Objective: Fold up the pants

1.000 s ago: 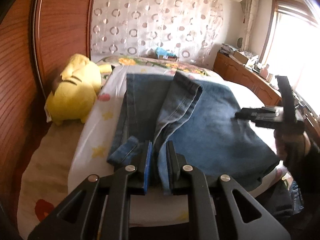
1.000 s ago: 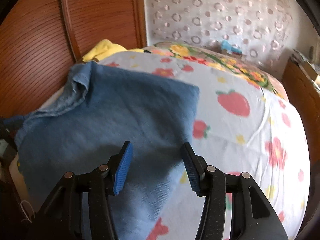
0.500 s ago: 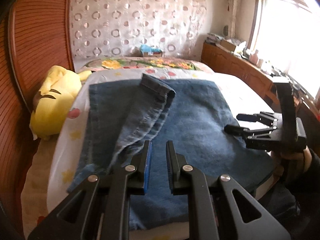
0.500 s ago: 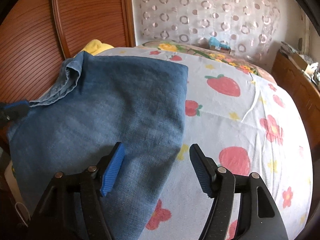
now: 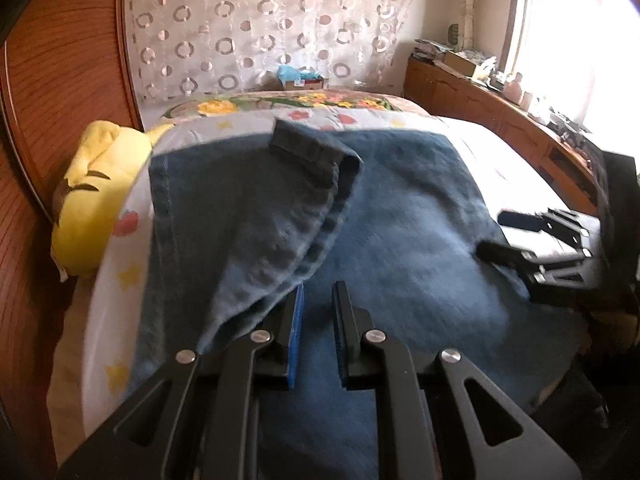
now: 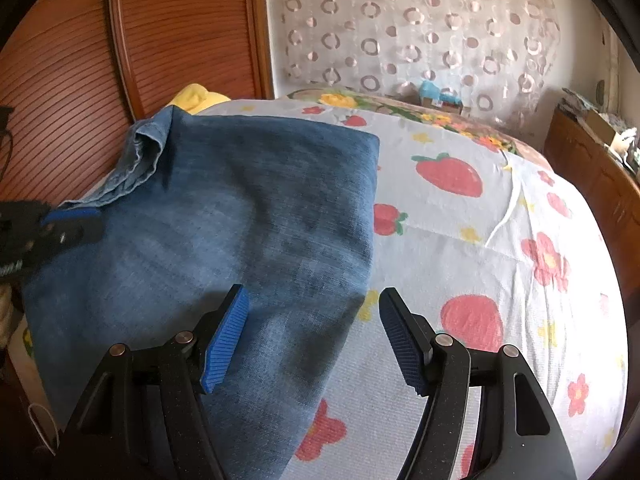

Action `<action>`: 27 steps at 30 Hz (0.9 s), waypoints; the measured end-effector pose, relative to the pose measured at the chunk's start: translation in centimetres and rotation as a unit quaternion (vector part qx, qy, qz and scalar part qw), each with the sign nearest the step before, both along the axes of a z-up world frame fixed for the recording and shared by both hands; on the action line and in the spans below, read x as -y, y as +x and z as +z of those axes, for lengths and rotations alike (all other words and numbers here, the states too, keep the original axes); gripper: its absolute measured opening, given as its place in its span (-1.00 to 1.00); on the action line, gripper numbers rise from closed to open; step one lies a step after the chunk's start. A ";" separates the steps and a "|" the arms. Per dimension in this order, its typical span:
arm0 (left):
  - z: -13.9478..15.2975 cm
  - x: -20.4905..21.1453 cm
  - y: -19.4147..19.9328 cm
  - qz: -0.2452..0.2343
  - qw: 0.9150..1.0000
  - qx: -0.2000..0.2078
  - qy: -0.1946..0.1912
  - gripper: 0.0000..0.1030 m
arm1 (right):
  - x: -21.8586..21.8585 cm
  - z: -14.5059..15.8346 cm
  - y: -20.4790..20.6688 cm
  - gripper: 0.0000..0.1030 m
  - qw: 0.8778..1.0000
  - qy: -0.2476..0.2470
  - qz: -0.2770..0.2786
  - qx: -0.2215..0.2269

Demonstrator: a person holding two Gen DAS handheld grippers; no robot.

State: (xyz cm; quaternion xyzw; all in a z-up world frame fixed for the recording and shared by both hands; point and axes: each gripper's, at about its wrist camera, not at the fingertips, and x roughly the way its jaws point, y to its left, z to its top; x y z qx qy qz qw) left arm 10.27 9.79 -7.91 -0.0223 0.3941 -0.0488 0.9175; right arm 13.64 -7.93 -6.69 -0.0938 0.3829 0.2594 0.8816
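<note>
Half-folded jeans (image 5: 400, 240) lie on the bed (image 6: 480, 240); left gripper (image 5: 318, 332) nearly closed, empty; right gripper (image 6: 312, 336) open; one leg's cuff (image 5: 308, 148) still bunched.

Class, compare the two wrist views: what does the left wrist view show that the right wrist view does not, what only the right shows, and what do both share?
Only the left wrist view shows the bright window, the plush toy's dark markings, and the jeans' dark hem band.

Only the right wrist view shows the big strawberry prints on the bedsheet.

Both share the folded jeans, the circle-patterned curtain, the wooden headboard and the two grippers.
</note>
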 end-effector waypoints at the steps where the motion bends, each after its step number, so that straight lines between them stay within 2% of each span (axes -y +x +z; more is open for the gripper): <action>1: 0.1 -0.4 0.4 0.004 1.000 0.002 0.004 -0.75 | 0.0 0.0 0.0 0.35 1.000 0.001 0.000 -0.001; 6: 0.3 -3.3 1.6 0.035 0.999 0.009 -0.002 -0.75 | 0.0 -0.1 0.0 0.35 1.000 0.002 0.000 0.000; 12: 0.0 -7.2 1.0 0.090 0.996 0.011 -0.011 -0.75 | -0.1 -0.2 -0.2 0.35 1.000 -0.001 0.001 0.003; 19: 0.2 -7.0 -0.3 0.080 0.996 0.023 -0.021 -0.74 | -0.1 -0.2 -0.2 0.35 1.000 -0.001 0.001 0.002; 20: 0.4 -6.7 -0.4 0.073 0.997 0.026 -0.018 -0.70 | -0.1 -0.2 -0.2 0.35 1.000 -0.001 0.001 0.002; 22: 0.7 -6.0 -0.7 0.059 0.998 0.035 -0.011 -0.50 | -0.1 -0.2 -0.2 0.35 1.000 0.000 0.001 0.002; 24: 0.9 -5.2 -0.9 0.046 0.998 0.039 -0.006 -0.43 | -0.1 -0.1 -0.3 0.35 1.000 0.003 0.001 0.001; 27: 1.1 -3.9 -1.1 0.026 0.999 0.043 -0.009 -0.21 | 0.0 -0.2 -0.3 0.35 1.000 0.004 0.001 0.000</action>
